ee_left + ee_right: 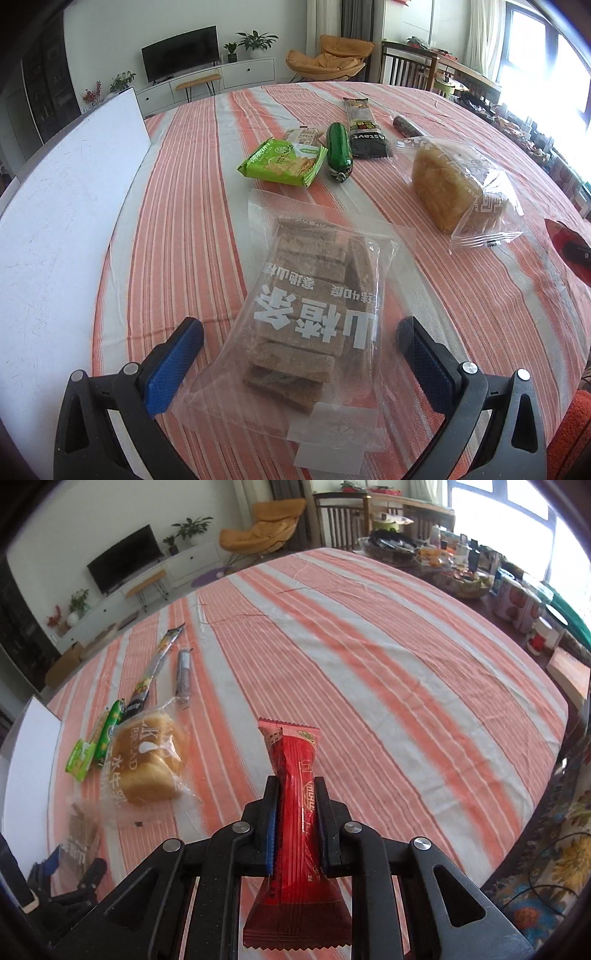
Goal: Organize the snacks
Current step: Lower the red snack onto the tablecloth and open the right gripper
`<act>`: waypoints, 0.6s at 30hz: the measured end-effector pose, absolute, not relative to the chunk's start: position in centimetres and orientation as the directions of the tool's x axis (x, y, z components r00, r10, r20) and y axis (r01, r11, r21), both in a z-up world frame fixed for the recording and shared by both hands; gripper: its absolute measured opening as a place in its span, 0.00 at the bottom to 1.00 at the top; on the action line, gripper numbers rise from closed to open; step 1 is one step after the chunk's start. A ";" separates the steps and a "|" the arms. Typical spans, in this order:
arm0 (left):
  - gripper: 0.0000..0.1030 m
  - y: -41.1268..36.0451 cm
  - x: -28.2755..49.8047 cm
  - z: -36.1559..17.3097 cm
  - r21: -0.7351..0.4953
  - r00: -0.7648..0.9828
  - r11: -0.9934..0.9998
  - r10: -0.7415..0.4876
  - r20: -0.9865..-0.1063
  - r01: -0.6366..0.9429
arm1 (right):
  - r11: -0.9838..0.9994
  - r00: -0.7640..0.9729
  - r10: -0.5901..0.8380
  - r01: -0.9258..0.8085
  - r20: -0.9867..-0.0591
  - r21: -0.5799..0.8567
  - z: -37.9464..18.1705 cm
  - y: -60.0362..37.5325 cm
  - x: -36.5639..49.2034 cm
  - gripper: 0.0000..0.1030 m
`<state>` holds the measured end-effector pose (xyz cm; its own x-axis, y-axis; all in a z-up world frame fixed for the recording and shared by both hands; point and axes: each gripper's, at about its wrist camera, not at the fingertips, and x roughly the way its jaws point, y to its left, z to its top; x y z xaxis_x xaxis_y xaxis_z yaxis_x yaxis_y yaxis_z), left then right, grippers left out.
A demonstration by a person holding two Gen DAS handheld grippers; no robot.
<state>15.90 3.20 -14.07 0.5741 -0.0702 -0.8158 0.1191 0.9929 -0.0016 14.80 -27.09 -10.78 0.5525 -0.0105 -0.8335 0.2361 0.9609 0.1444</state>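
My left gripper (300, 334) stands open over the striped tablecloth (177, 206). A clear bag of brown bars (310, 314) lies between its blue pads, which do not press on it. Beyond lie a green cracker pack (282, 162), a green sausage (339, 151), a long dark packet (364, 129), a dark stick (408, 127) and a bagged bread loaf (454, 188). My right gripper (297, 788) is shut on a red snack packet (295, 812), held lengthwise above the cloth. To its left lies the bread loaf (147, 760).
A white board (66, 206) lies along the table's left side. At the far right a crowded side table (517, 590) holds jars, bowls and bottles. A floral cloth (561, 849) hangs beyond the table's right edge. The wide striped stretch (369, 664) holds nothing.
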 end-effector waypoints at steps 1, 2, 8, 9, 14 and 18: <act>1.00 3.2 15.9 -14.0 -0.001 0.574 0.993 -0.069 -0.816 0.118 | 0.960 0.545 -0.011 0.239 -0.839 0.143 -11.6 -26.8 14.3 0.19; 1.00 3.2 15.8 -14.0 -0.001 0.575 0.993 -0.068 -0.816 0.117 | 0.958 0.538 -0.003 0.243 -0.843 0.152 -12.2 -26.6 13.8 0.22; 1.00 3.3 15.8 -14.0 -0.002 0.575 0.993 -0.068 -0.815 0.115 | 0.961 0.549 0.016 0.223 -0.836 0.165 -12.9 -25.0 12.8 0.79; 1.00 3.3 15.8 -14.0 -0.002 0.575 0.993 -0.068 -0.815 0.115 | 0.965 0.551 0.003 0.219 -0.834 0.148 -13.0 -24.8 12.6 0.79; 1.00 3.3 15.7 -14.0 -0.002 0.575 0.993 -0.068 -0.815 0.115 | 0.964 0.568 0.013 0.211 -0.823 0.161 -13.6 -24.7 12.1 0.81; 1.00 3.3 15.7 -14.0 -0.001 0.575 0.993 -0.068 -0.815 0.115 | 0.967 0.567 0.014 0.203 -0.823 0.156 -14.0 -24.5 12.1 0.84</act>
